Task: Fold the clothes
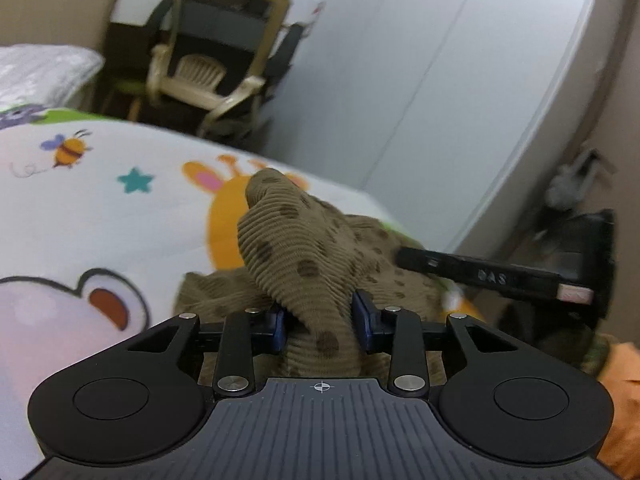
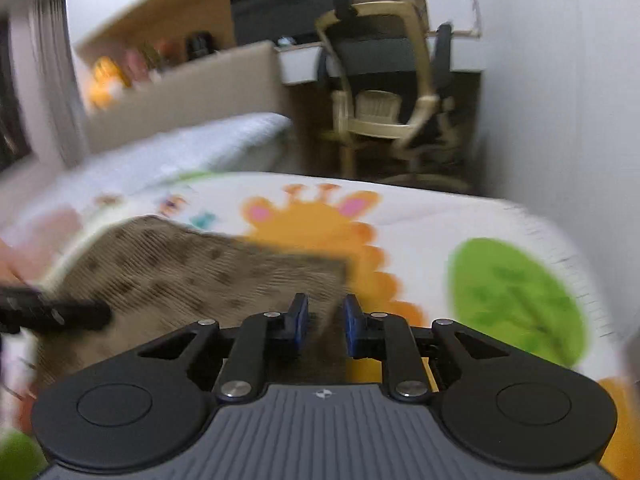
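Both grippers — left (image 1: 320, 326), right (image 2: 326, 326) — pinch cloth (image 1: 304, 256), lifted off bed (image 1: 100, 220). Mid-fold; next carry edge across, lay flat.

Ahead of your left claw (image 1: 320, 326), the brown spotted cloth (image 1: 304, 248) rises in a bunched fold that fills the gap between the jaws and blocks the way straight on. To its right, the other black claw (image 1: 500, 276) reaches across over the cloth, close by. To its left, the cartoon-print bed cover (image 1: 100, 200) lies flat and bare. Ahead of your right claw (image 2: 326, 320), the cloth (image 2: 192, 268) spreads leftward; to the right the cover (image 2: 432, 220) is open. Beyond the bed's far edge stands a beige chair (image 2: 380, 92), well apart, and a white wall (image 1: 420, 80) runs along the right.
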Demonstrator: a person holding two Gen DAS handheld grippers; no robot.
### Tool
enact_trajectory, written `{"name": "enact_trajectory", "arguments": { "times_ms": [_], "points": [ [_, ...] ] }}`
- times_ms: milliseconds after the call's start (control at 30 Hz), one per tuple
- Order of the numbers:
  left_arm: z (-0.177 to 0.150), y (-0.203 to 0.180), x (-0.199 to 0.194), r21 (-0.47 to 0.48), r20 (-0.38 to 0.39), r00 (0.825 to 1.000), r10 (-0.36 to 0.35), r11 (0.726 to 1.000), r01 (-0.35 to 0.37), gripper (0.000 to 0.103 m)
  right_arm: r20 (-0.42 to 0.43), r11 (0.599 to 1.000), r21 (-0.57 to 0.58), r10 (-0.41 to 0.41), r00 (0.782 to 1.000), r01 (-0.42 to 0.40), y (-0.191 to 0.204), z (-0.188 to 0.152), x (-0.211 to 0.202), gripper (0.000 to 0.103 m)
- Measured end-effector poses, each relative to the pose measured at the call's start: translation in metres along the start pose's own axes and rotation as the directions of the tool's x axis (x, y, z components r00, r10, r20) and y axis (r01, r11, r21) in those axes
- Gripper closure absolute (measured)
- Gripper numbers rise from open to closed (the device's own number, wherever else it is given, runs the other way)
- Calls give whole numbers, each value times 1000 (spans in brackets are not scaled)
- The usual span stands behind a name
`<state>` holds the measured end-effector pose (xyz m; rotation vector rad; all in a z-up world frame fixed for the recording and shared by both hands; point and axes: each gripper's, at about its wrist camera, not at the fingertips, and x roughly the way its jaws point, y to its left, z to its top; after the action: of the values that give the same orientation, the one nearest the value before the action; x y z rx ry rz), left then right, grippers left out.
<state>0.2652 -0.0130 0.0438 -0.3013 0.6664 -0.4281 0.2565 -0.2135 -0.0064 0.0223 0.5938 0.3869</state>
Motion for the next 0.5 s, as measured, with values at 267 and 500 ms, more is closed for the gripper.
{"name": "enact_trajectory", "arguments": {
  "times_ms": [267, 500],
  "points": [
    [-4, 11, 4, -21, -19, 999, 33, 999, -33, 54, -13, 959, -194, 211, 977, -209, 41, -10, -18, 43],
    [-4, 25, 8, -57, -28, 999, 42, 997, -44, 37, -60, 970, -151, 183, 981, -190, 41, -30, -4, 40]
  ]
}}
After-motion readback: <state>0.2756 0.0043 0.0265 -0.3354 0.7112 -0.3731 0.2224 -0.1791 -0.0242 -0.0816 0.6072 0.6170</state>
